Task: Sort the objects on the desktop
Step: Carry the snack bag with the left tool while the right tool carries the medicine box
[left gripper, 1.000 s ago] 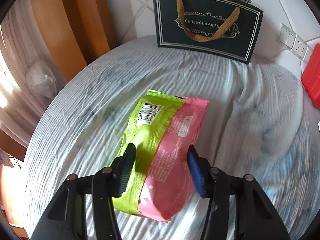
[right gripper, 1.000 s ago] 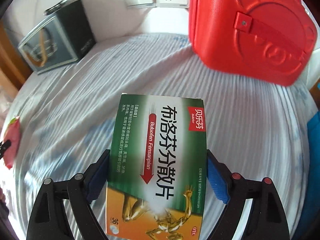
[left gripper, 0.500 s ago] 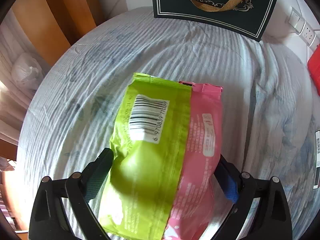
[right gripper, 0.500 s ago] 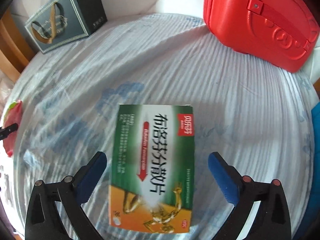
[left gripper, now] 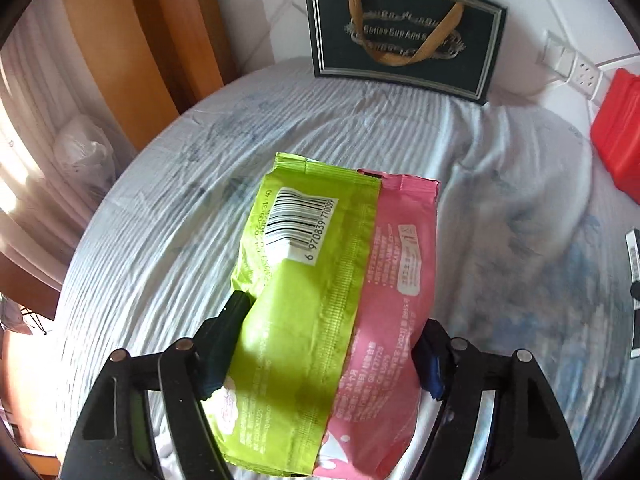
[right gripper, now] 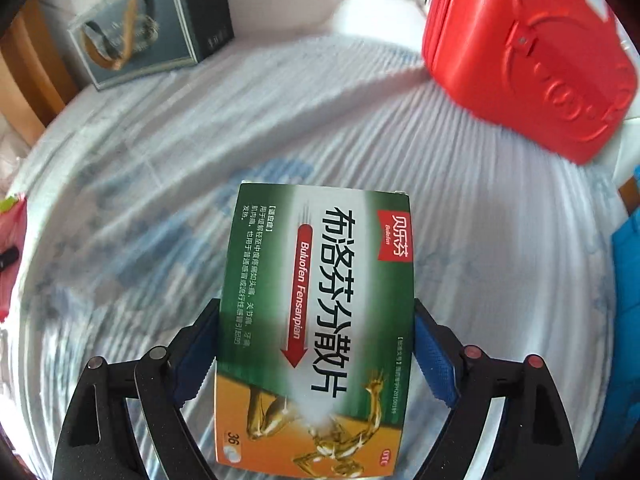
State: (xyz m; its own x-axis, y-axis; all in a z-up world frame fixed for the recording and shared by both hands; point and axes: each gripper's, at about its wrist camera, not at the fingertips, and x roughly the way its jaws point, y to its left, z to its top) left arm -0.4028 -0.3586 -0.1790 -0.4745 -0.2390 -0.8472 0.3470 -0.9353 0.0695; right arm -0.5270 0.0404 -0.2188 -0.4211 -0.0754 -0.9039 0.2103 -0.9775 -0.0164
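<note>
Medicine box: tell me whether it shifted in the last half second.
No: the medicine box keeps its top edge just below the blue cloth patch.

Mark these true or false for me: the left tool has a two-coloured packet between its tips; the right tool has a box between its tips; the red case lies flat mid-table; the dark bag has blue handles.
1. The left tool has a green and pink packet between its tips. True; its jaws are closing.
2. The right tool has a green box between its tips. True; its jaws are closing.
3. The red case lies flat mid-table. False: it stands at the far edge by the wall.
4. The dark bag has blue handles. False: they are tan.
</note>
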